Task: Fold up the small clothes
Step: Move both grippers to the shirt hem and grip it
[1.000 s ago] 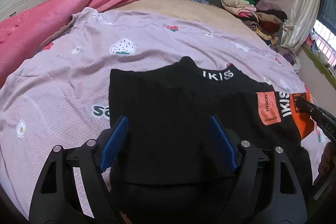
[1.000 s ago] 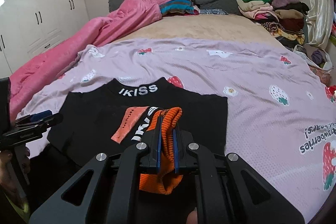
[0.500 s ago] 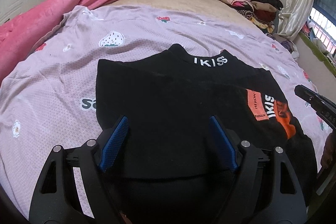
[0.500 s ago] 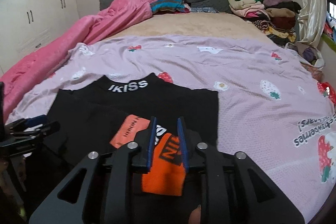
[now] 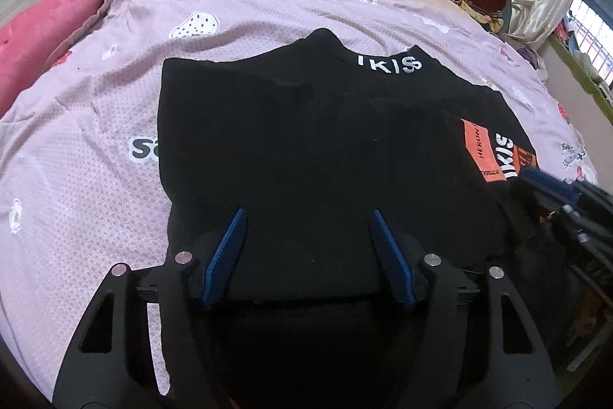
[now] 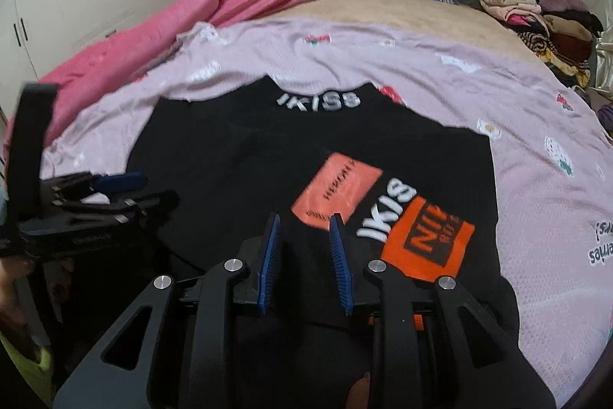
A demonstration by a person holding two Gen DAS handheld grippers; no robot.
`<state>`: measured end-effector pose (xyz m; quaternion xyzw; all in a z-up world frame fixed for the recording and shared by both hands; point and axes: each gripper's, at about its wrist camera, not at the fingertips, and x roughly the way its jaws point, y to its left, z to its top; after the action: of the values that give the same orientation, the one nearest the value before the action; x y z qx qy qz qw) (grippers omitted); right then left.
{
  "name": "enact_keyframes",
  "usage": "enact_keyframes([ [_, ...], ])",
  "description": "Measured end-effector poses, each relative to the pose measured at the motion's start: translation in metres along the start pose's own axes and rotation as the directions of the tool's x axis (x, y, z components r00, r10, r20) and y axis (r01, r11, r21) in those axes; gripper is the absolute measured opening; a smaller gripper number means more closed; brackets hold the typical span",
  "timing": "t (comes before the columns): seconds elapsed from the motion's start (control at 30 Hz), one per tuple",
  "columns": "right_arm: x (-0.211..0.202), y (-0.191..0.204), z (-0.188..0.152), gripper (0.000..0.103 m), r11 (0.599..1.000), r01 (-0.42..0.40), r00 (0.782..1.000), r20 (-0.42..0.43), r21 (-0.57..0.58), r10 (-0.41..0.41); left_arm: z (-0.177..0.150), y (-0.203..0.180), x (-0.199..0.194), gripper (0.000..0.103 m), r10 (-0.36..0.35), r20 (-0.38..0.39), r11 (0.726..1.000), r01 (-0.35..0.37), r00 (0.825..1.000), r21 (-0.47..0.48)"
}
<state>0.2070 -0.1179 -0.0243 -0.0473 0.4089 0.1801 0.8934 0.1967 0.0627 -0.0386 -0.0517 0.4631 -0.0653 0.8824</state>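
While the black knit top (image 6: pixel 245 156) lies flat on your dimpled lilac bedsheet (image 6: pixel 544 202), both grippers tilt downward. Your left gripper (image 5: pixel 306 240) fingers, just narrowing, stand wide; your right gripper (image 6: pixel 304 248) fingers, just parting, stand narrow, gripping nothing.

Open lilac bedspread (image 6: pixel 440 91) is left around the black sweater (image 5: pixel 306 148); passage is blocked by pink blanket (image 6: pixel 214 10) and stacked clothes (image 6: pixel 536 14).

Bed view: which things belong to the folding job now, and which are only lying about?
Job: black sweater; left gripper; right gripper.

Lying about: pink blanket; clothes pile; strawberry sheet under the sweater.
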Motion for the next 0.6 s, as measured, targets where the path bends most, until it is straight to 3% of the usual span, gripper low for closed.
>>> enact_keyframes([
  [0.1, 0.010, -0.011, -0.008, 0.026, 0.997, 0.075, 0.996, -0.049, 0.007, -0.074, -0.001, 0.003, 0.000, 0.059, -0.010, -0.003, 1.000, 0.010, 1.000, -0.010],
  [0.17, 0.013, -0.023, -0.013, 0.024, 0.997, 0.063, 0.996, -0.062, 0.042, -0.061, -0.001, 0.002, -0.001, 0.059, -0.010, -0.003, 1.000, 0.010, 1.000, -0.010],
  [0.23, 0.014, -0.032, -0.016, 0.029, 0.992, 0.104, 0.993, -0.069, 0.066, -0.099, -0.001, 0.002, -0.001, 0.059, -0.008, -0.002, 1.000, 0.008, 1.000, -0.007],
  [0.3, 0.013, -0.042, -0.019, 0.030, 0.991, 0.071, 0.996, -0.066, 0.116, -0.063, -0.001, 0.002, -0.001, 0.059, -0.012, -0.001, 1.000, 0.012, 1.000, -0.011],
  [0.5, -0.002, -0.035, -0.018, 0.035, 0.994, 0.051, 0.999, -0.011, 0.094, -0.050, 0.000, 0.003, -0.003, 0.059, -0.014, 0.005, 1.000, 0.015, 1.000, -0.013],
  [0.6, -0.011, -0.031, -0.017, 0.046, 0.995, 0.034, 0.999, 0.016, 0.091, -0.035, 0.000, 0.002, -0.008, 0.059, -0.023, 0.013, 1.000, 0.023, 1.000, -0.014],
])
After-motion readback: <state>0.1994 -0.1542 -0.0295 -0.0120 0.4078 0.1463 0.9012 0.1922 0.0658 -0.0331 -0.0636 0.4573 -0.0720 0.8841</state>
